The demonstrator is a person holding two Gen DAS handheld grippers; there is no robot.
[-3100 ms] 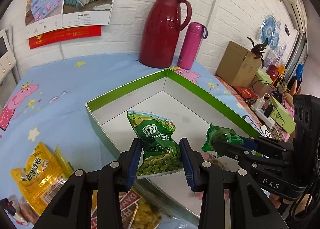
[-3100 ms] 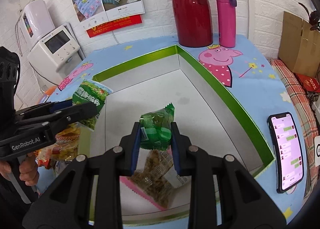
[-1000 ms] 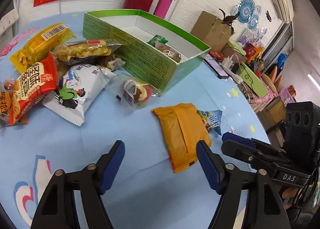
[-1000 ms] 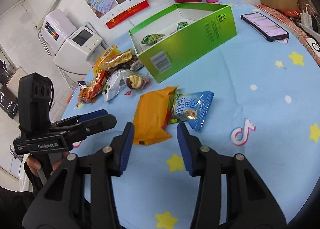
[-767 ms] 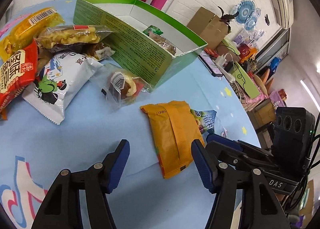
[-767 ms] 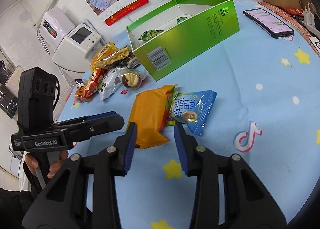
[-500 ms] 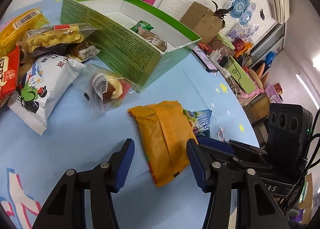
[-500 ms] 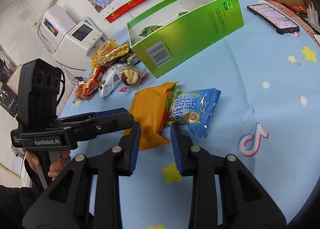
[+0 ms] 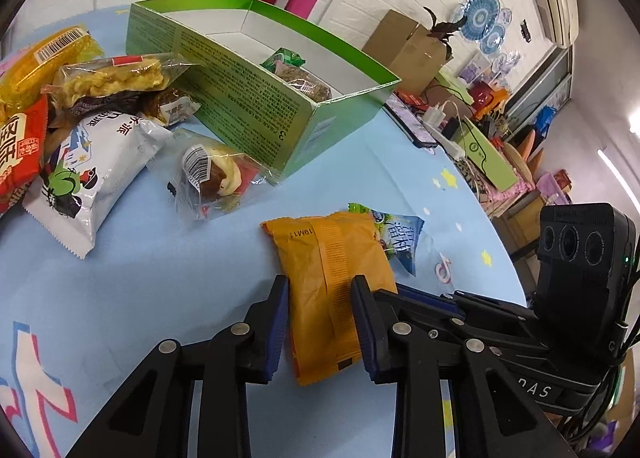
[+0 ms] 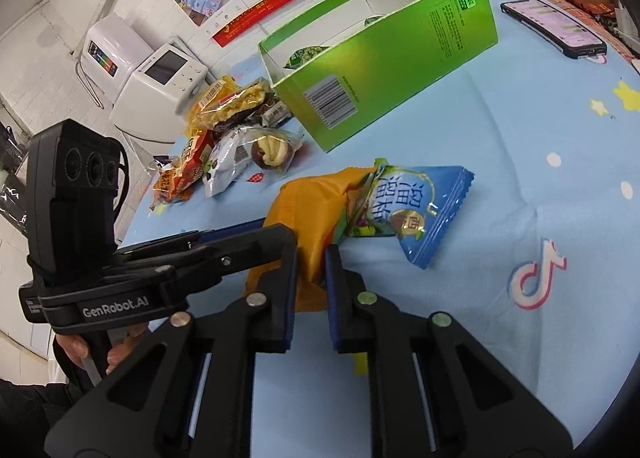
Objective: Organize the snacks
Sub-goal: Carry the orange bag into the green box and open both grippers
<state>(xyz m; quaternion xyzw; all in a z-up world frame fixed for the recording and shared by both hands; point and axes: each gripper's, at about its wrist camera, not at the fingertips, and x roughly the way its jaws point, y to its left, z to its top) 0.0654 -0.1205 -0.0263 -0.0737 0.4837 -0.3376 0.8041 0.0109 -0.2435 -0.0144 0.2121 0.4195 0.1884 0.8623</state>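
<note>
Here, both tools converge on one orange snack packet point(image 9: 332, 286) lying near the front edge of the counter point(image 9: 120, 282), which is draped in a blue cartoon cloth. The left tool point(image 9: 320, 316) straddles the packet's near end, its blue pads apart and alongside the wrapper, not yet clenched. The right tool point(image 10: 311, 280) has its pads drawn close on a fold of the same packet; whether they truly pinch it cannot be told.

A blue snack packet point(image 10: 404, 210) overlaps the orange one's far end. The likely trouble is two tools tugging one wrapper in different directions, tearing or dropping it, or dragging the blue packet along. The slick film could also slip from a shallow pinch.

The open green box point(image 9: 256, 70) stands toward the counter's back, already holding a few green packets. More snacks are piled against its left wall. Open cloth lies between the packet and the box's near corner, a fair lane. A phone point(image 10: 556, 28) rests by the counter's right edge, well apart.
</note>
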